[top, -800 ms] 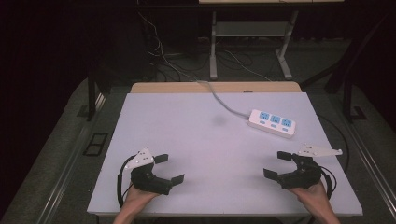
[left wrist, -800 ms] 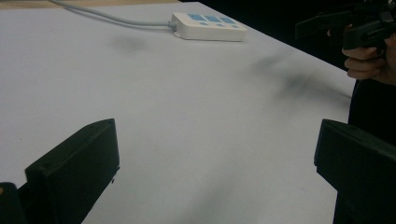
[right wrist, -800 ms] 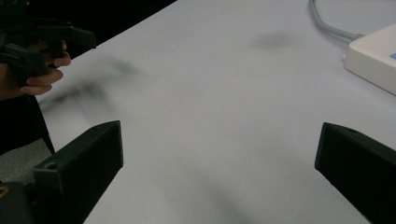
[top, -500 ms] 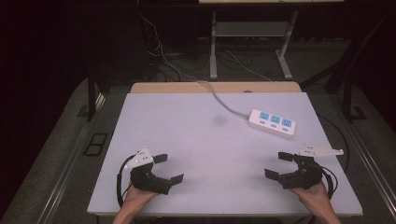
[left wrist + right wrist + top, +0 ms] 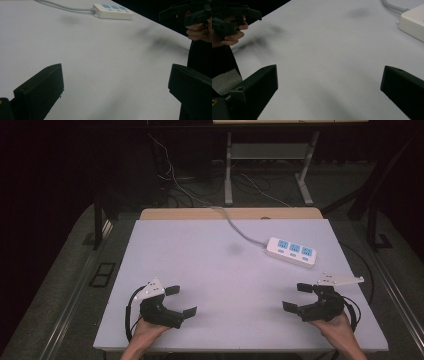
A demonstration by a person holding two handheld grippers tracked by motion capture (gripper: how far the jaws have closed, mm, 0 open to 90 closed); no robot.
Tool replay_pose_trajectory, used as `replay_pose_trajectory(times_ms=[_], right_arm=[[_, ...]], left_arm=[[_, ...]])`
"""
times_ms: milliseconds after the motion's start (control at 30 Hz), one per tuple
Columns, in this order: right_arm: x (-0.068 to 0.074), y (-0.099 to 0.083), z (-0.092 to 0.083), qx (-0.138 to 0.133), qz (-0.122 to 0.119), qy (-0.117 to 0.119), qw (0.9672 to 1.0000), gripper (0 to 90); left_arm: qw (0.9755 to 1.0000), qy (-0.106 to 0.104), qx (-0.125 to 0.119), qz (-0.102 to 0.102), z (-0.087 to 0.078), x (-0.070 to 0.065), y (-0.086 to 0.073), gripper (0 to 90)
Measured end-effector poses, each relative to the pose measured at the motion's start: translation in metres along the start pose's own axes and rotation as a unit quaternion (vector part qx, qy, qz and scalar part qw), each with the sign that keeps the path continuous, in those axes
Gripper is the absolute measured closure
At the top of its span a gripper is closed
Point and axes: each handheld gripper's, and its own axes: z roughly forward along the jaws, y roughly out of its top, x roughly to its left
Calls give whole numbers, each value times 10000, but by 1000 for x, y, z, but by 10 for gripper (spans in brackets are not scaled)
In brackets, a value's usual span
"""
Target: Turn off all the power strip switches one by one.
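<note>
Both pairs of jaws spread wide, holding nothing: left black two-jaw gripper at 7 o'clock, right black two-jaw gripper at 5 o'clock on the pale lilac tabletop. Likely a resting start. Only candidate object: white three-socket power strip at 2 o'clock, untouched; next move probably a reach.

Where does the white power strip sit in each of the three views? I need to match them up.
High view: the power strip lies on the right far part of the table, angled, its grey cable running off the far edge.
Left gripper view: top centre, cable leading left.
Right gripper view: upper right edge, cut off by the frame.
Shared landmark: the dark smudge on the table, beside the strip's cable end.
</note>
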Motion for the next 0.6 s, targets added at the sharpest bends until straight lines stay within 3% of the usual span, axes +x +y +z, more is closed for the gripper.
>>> replay_pose_trajectory(times_ms=[267, 600], right_arm=[[1, 4, 2, 166, -29, -22, 9999, 11], [-4, 24, 1, 283, -106, -44, 9995, 11]], left_arm=[[10000, -39, 32, -25, 2, 0, 0, 0], [10000, -22, 41, -46, 2, 1, -1, 0]])
